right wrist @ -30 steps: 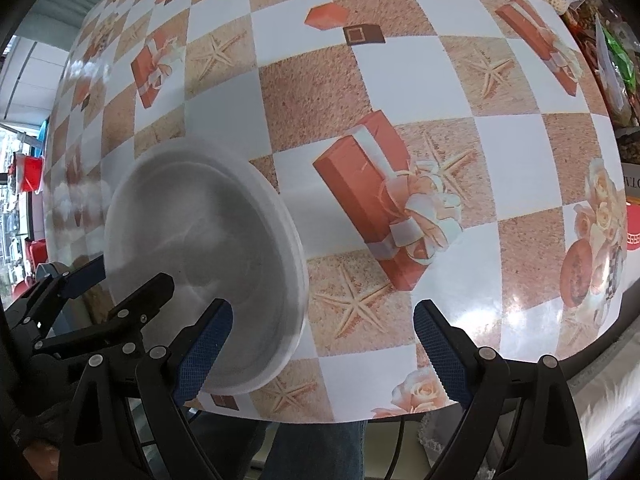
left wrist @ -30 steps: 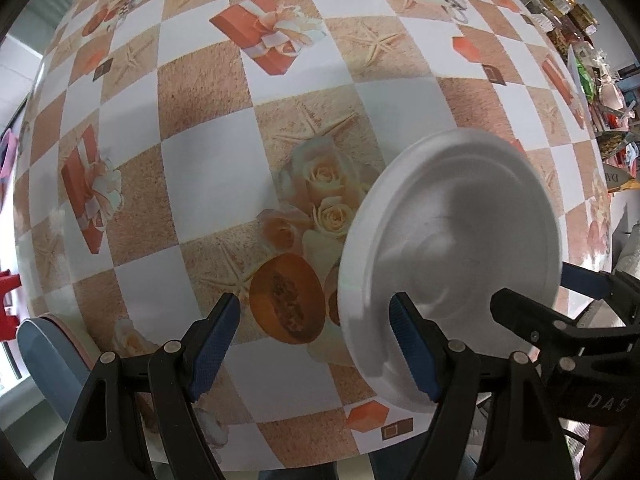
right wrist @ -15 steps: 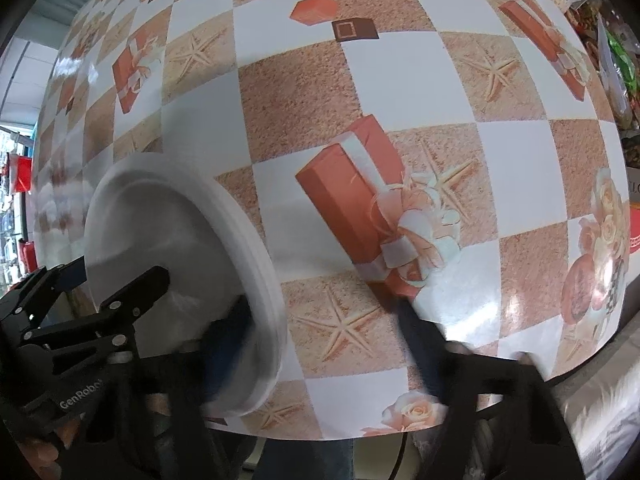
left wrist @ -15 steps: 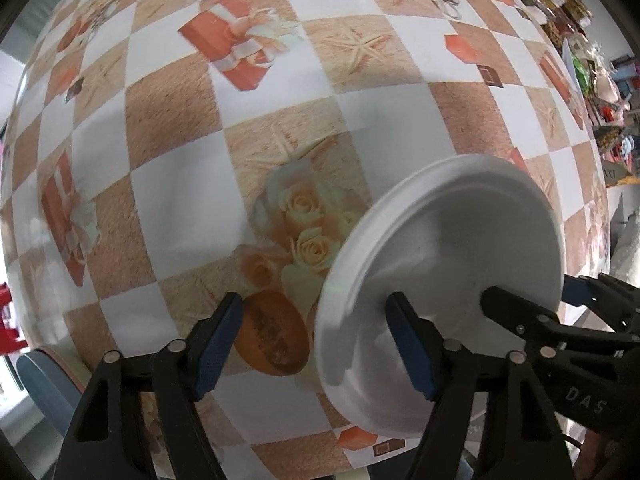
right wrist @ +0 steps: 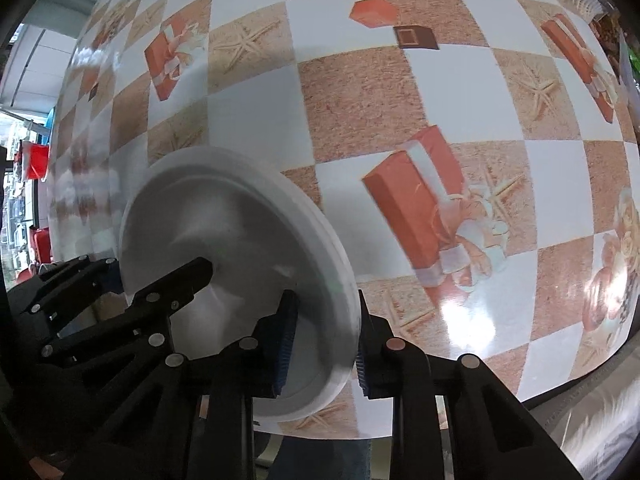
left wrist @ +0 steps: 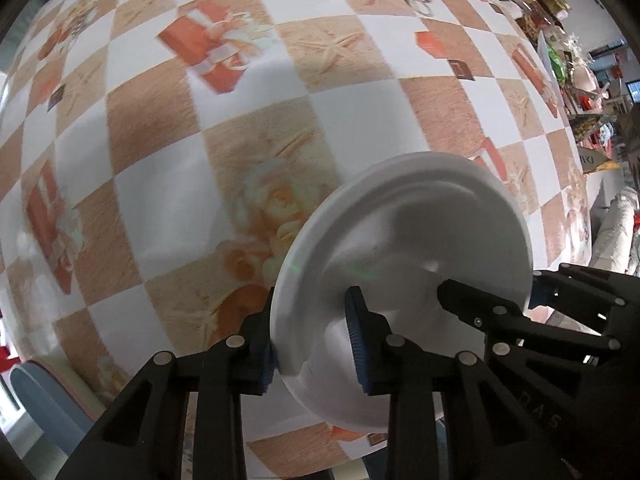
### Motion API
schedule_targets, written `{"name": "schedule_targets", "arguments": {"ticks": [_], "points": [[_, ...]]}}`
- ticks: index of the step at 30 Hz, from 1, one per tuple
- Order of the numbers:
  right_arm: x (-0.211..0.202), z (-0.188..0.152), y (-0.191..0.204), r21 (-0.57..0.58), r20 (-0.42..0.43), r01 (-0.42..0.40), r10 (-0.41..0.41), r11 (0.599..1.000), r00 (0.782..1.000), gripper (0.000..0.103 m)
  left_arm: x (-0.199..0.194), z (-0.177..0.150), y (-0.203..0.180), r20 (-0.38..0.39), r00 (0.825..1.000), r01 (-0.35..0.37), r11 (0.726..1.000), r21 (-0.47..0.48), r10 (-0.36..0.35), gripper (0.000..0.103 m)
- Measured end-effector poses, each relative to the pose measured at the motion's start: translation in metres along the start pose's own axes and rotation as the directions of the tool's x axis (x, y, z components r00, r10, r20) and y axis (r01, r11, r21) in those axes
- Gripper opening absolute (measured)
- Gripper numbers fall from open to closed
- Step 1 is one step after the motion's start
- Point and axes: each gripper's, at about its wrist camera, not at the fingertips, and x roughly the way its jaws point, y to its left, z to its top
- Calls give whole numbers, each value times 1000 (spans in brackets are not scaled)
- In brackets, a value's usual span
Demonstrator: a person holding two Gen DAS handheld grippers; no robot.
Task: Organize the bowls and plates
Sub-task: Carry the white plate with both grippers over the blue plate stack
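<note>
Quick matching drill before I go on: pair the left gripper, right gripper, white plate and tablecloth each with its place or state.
1 left gripper
2 right gripper
3 white plate
4 tablecloth

a checked, under everything
b jaws closing on the plate's right rim
c jaws closing on the plate's left rim
d rim caught from both sides

Pairs: 1-c, 2-b, 3-d, 4-a

A table under a glossy checkered oilcloth [left wrist: 168, 184] fills the room; cluttered shelves [left wrist: 580, 92], perhaps shop goods, stand beyond, with daylight glare [right wrist: 472, 320].
</note>
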Motion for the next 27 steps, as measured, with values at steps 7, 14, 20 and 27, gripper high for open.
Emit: {"name": "schedule_targets", "arguments": {"ticks": [7, 14, 20, 27], "points": [[7, 0, 43, -62, -31, -4, 2, 998, 1000, 28, -7, -18, 23, 1, 1000, -31, 998, -55, 31, 35], [17, -4, 87, -127, -53, -19, 13, 992, 999, 28, -11, -39, 45, 2, 999, -46, 992, -117, 47, 35], [24, -10, 123, -178, -61, -25, 14, 984, 998, 28, -15, -51, 59, 5, 998, -56, 986, -159, 57, 35], [30, 3, 147, -224, -69, -25, 10, 974, 998, 28, -10, -72, 69, 8, 998, -60, 977, -205, 63, 35]]}}
